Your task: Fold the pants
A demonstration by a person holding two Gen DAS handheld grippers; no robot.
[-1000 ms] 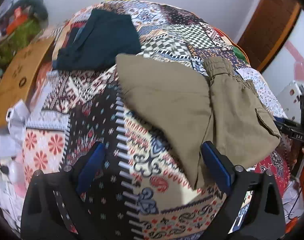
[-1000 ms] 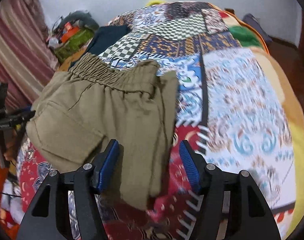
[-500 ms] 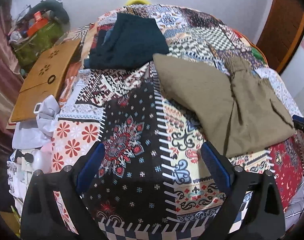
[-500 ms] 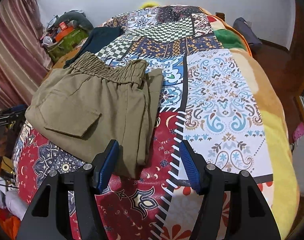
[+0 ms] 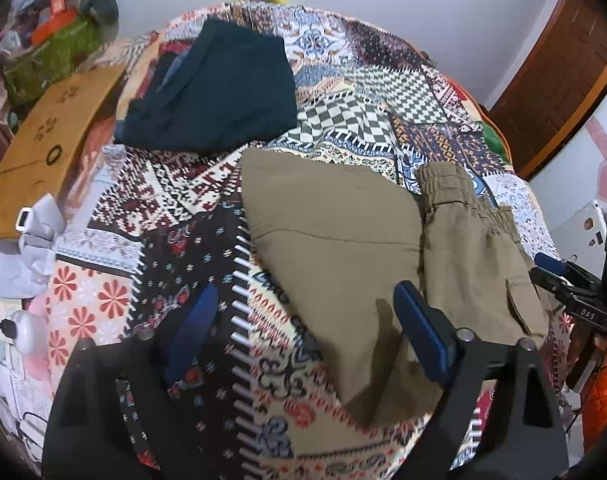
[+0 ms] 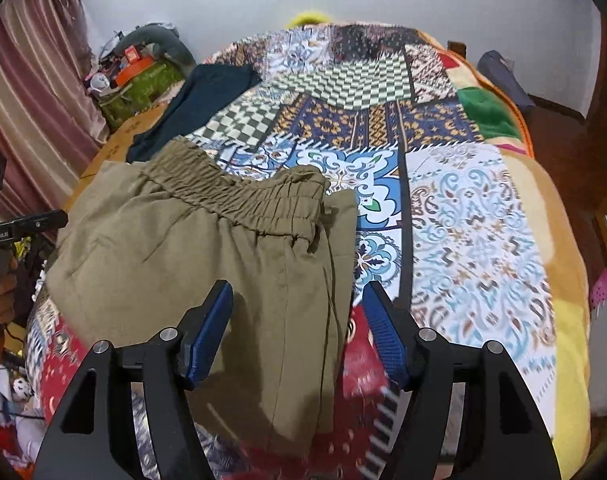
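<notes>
The olive pants (image 5: 343, 248) lie folded on the patchwork bedspread (image 5: 175, 240), legs doubled over and the elastic waistband (image 5: 447, 184) at the far right. My left gripper (image 5: 303, 320) is open and empty, just above the near edge of the folded legs. In the right wrist view the pants (image 6: 191, 248) fill the left centre, with the waistband (image 6: 239, 196) across the top. My right gripper (image 6: 299, 320) is open and empty over the pants' near right edge.
A dark teal folded garment (image 5: 219, 92) lies behind the pants and also shows in the right wrist view (image 6: 199, 104). A wooden board (image 5: 51, 140) and cluttered bags (image 5: 51, 48) stand at the left. A black clamp stand (image 5: 583, 296) is at the right edge of the bed.
Both grippers pulled back and up half a second ago, then came down close over the pants again. The pants have not visibly moved. Both jaws stay open.
</notes>
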